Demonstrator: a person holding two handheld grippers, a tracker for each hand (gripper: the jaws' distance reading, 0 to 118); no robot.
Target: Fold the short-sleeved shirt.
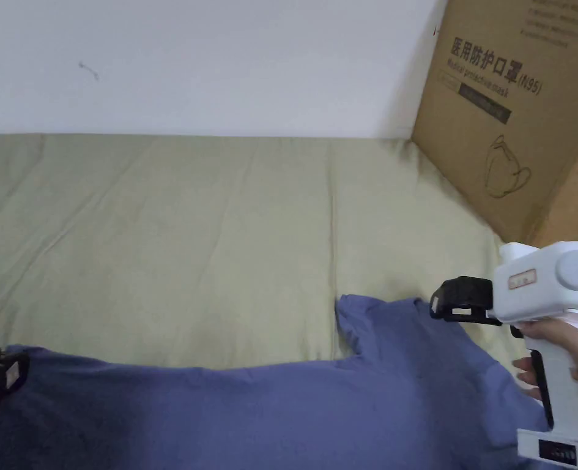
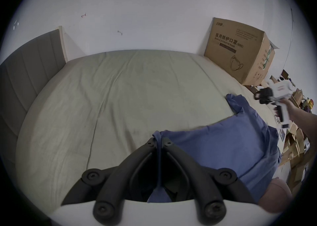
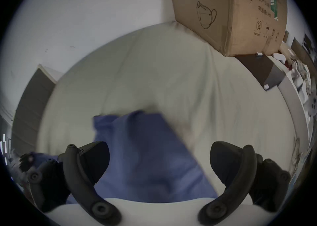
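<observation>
1. My left gripper (image 2: 158, 141): jaws drawn together, a bunched edge of the blue shirt (image 2: 223, 147) pinched between both tips; cloth runs back through the gap toward the camera.
2. From that pinch the shirt spreads to the right over the pale green sheet (image 2: 120, 92).
3. My right gripper (image 3: 159, 164): jaws wide apart, nothing between them. The shirt lies below and ahead of the tips; contact cannot be told, view blurred.
4. Head view: right gripper (image 1: 462, 300) just beside the shirt's sleeve.
5. Beyond the right tips, a cardboard box (image 3: 223, 11) stands against the wall (image 1: 220, 61).
</observation>
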